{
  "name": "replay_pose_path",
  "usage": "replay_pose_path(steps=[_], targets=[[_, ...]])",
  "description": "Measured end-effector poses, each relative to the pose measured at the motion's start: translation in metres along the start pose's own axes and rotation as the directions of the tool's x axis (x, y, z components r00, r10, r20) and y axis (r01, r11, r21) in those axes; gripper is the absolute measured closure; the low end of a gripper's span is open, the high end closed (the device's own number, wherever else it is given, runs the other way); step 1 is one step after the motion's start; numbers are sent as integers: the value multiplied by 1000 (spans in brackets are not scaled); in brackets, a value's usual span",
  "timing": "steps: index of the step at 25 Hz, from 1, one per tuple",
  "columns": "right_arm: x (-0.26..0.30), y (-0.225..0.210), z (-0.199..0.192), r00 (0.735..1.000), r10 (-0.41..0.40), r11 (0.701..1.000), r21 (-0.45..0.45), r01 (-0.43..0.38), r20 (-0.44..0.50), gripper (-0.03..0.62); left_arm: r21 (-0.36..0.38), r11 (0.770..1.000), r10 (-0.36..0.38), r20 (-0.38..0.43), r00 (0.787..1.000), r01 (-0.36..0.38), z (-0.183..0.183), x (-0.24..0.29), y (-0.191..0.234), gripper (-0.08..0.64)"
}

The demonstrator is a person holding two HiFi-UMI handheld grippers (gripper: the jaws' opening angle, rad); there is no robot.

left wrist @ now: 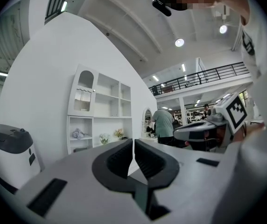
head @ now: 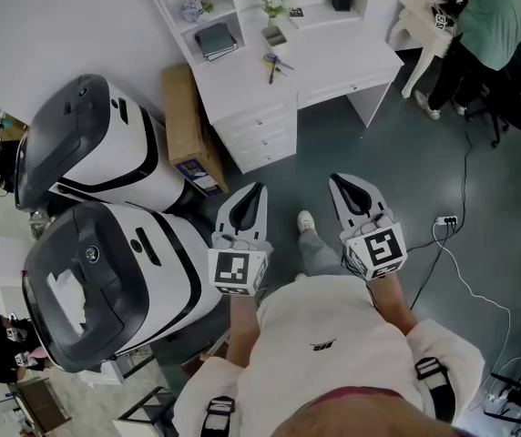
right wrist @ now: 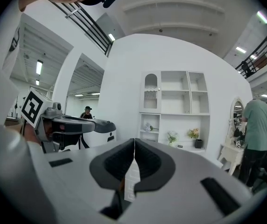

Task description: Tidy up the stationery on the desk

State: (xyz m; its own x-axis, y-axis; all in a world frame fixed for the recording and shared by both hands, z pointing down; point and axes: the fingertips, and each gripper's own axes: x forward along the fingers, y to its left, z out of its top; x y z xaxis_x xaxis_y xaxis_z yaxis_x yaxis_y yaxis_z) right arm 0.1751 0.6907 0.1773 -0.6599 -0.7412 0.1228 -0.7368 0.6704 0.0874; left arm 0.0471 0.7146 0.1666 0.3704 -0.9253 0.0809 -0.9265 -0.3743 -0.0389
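Both the left gripper (head: pixel 260 188) and the right gripper (head: pixel 334 178) are closed and empty, well apart from the white desk (head: pixel 338 62), where the loose stationery (head: pixel 273 63) lies far ahead, nearly in line with the left gripper, seemingly lengthwise near-to-far.
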Motion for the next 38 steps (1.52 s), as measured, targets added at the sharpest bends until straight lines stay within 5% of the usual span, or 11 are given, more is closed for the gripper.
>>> replay_pose_path(steps=[24, 38], targets=[[200, -133, 5, 999, 51, 998, 33, -51, -19, 597, 5, 1000, 20, -50, 999, -19, 7, 209, 106, 560], [270, -202, -4, 995, 95, 994, 62, -93, -19, 597, -7, 998, 67, -80, 995, -68, 0, 297, 136, 560]])
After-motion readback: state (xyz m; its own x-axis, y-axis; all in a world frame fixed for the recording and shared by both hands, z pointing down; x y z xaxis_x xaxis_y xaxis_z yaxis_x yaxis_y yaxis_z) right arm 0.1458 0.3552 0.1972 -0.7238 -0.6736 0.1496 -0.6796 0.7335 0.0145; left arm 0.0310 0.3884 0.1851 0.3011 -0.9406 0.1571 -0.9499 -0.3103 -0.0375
